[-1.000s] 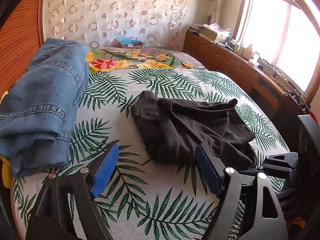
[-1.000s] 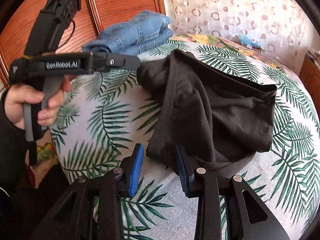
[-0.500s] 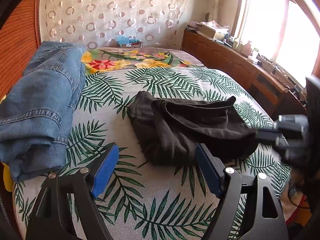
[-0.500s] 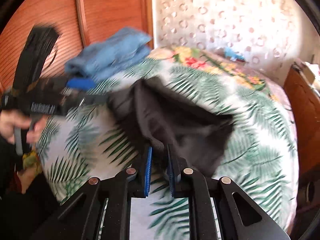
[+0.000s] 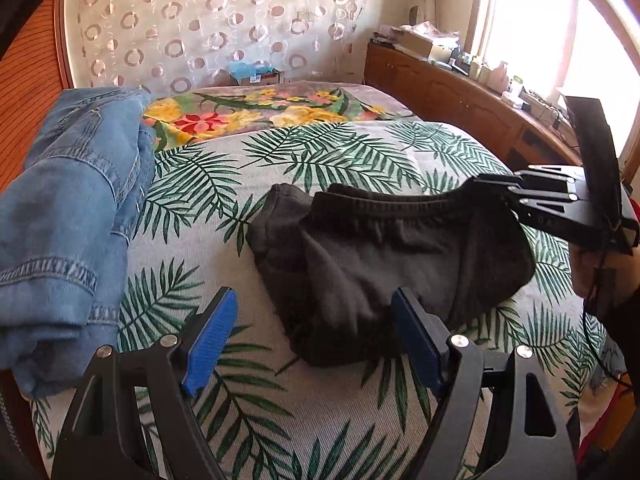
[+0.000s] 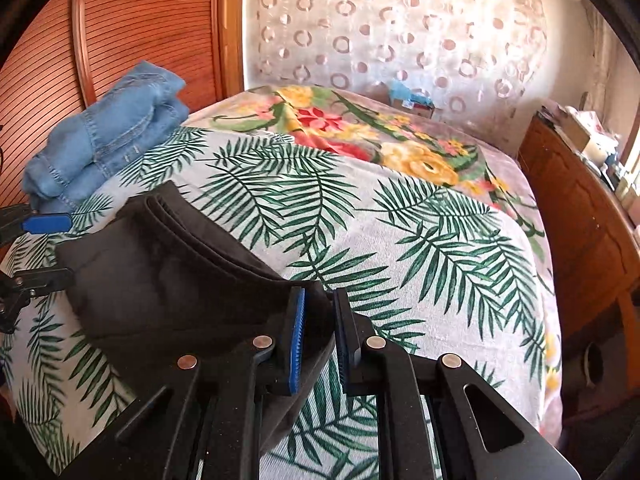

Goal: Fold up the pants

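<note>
Black pants [image 5: 372, 256] lie bunched on the palm-leaf bedspread [image 5: 320, 160]. My right gripper [image 6: 319, 340] is shut on an edge of the black pants [image 6: 168, 280] and holds that corner lifted off the bed; it also shows at the right of the left wrist view [image 5: 492, 192], at the waistband. My left gripper [image 5: 312, 332] is open and empty, just above the near edge of the pants, touching nothing. Its blue pad [image 6: 46, 224] shows at the left of the right wrist view.
Folded blue jeans [image 5: 68, 208] lie at the left of the bed by the wooden headboard [image 6: 132, 20]. A flowered blanket [image 5: 256, 108] covers the far end. A wooden cabinet [image 5: 472, 100] with clutter runs along the right under the window.
My right gripper closed on the edge of the black pants and lifted it up and to the right. The pants stretched out. My left gripper stayed open and shifted only slightly.
</note>
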The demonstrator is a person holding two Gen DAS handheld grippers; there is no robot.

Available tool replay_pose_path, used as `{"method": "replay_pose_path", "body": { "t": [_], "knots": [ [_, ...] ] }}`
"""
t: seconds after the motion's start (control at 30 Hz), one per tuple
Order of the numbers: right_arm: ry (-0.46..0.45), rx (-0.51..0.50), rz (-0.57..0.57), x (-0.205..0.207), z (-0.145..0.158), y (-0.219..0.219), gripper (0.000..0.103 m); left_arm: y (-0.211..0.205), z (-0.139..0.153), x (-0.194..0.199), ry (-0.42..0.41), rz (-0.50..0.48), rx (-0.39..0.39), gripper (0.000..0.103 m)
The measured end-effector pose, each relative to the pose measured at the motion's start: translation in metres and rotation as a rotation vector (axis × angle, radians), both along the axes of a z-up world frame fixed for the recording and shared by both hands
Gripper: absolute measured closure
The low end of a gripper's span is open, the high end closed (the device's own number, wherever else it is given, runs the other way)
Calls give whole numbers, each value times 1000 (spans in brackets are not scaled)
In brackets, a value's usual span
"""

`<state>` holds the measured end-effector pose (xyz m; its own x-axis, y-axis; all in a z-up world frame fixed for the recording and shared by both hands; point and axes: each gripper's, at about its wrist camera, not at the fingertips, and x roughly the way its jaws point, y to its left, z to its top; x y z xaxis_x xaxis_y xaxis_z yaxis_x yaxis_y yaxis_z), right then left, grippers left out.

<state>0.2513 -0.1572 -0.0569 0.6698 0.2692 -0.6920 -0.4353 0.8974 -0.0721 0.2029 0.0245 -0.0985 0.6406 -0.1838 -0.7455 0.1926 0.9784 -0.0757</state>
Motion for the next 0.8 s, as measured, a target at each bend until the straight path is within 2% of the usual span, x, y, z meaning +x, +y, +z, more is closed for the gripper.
{"method": "replay_pose_path", "body": {
  "t": [0.17, 0.23, 0.33, 0.53, 0.7, 0.8],
  "knots": [
    [27, 38, -33, 1, -3, -10, 88, 5, -1, 2, -11, 33, 14, 23],
    [24, 74, -41, -8, 1, -19, 80, 9, -2, -3, -12, 39, -7, 24],
    [10, 106, -60, -26, 6, -31, 74, 11, -1, -11, -14, 32, -33, 30],
    [46, 168, -8, -72, 7, -46, 73, 2, 0, -25, -14, -16, -57, 45],
    [87, 152, 66, -97, -5, -41, 73, -4, -4, -19, 5, -34, -45, 57],
    [100, 119, 73, -92, -15, -34, 73, -6, -7, -14, 18, -36, -48, 65]
  ]
}}
